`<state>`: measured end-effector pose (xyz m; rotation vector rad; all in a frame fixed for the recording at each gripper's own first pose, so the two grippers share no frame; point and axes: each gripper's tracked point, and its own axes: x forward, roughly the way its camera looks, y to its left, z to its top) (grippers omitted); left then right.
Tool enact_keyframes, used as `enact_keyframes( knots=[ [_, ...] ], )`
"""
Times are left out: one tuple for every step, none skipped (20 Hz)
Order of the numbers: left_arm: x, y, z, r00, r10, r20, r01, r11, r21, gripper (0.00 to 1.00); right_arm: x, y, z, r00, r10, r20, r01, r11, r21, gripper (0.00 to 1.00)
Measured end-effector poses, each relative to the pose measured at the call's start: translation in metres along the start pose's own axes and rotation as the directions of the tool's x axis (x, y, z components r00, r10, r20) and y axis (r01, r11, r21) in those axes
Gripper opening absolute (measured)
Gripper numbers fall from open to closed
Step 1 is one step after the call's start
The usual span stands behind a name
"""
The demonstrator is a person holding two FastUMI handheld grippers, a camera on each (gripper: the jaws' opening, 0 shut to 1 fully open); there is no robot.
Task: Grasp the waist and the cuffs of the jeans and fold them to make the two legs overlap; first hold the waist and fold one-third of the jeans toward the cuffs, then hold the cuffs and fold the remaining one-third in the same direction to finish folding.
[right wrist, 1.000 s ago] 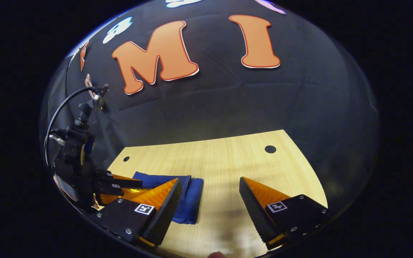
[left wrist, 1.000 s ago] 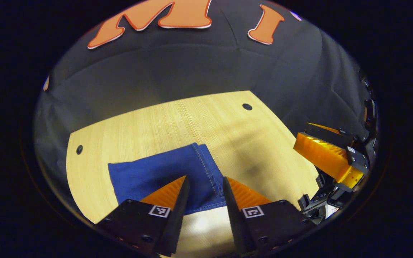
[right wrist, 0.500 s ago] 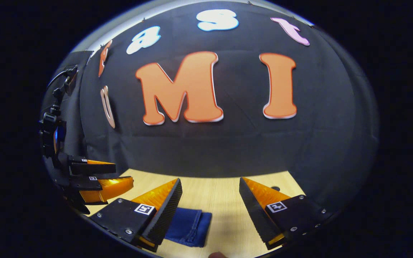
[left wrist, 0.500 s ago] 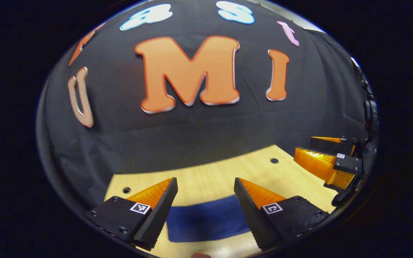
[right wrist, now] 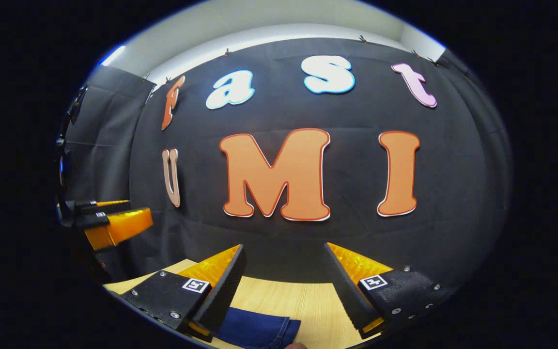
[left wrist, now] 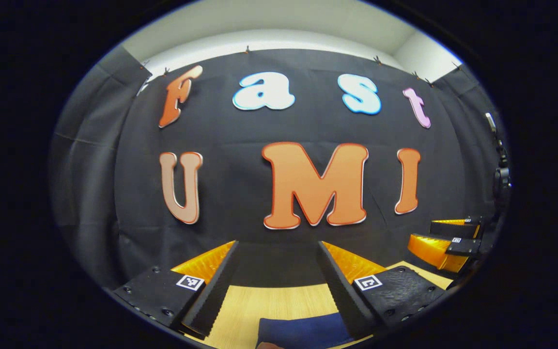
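The left hand-held gripper (left wrist: 276,283) is seen at the bottom of the left gripper view, its jaws set wide apart with nothing between them. The right hand-held gripper (right wrist: 284,286) is likewise spread wide and empty in the right gripper view. The folded jeans (left wrist: 303,331) lie flat on the wooden surface (left wrist: 279,300) at the lower edge of the frame, below both sets of fingers. The folding is judged complete; the withdrawal is best made straight up and clear, so that the stacked denim is not snagged or disturbed.
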<state>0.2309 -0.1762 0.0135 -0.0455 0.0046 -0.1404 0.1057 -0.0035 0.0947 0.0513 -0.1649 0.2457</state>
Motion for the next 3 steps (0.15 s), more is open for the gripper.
enact_keyframes(
  knots=[
    [0.0021,-0.0015,-0.0010,1.000,0.008,0.013,-0.008,1.000,-0.010,0.96,-0.0037,0.0028,0.0011,1.000,0.000,0.014,0.000,1.000,-0.008,0.97],
    [0.0025,-0.0013,-0.0044,0.999,0.027,0.018,-0.026,1.000,-0.017,0.95,-0.0054,0.0039,0.0022,1.000,0.000,0.024,0.001,1.000,-0.014,0.97],
    [0.0049,-0.0016,-0.0105,0.999,0.043,0.017,-0.043,0.999,-0.021,0.95,-0.0073,0.0058,0.0010,1.000,0.004,0.027,-0.004,1.000,-0.017,0.97]
  ],
)
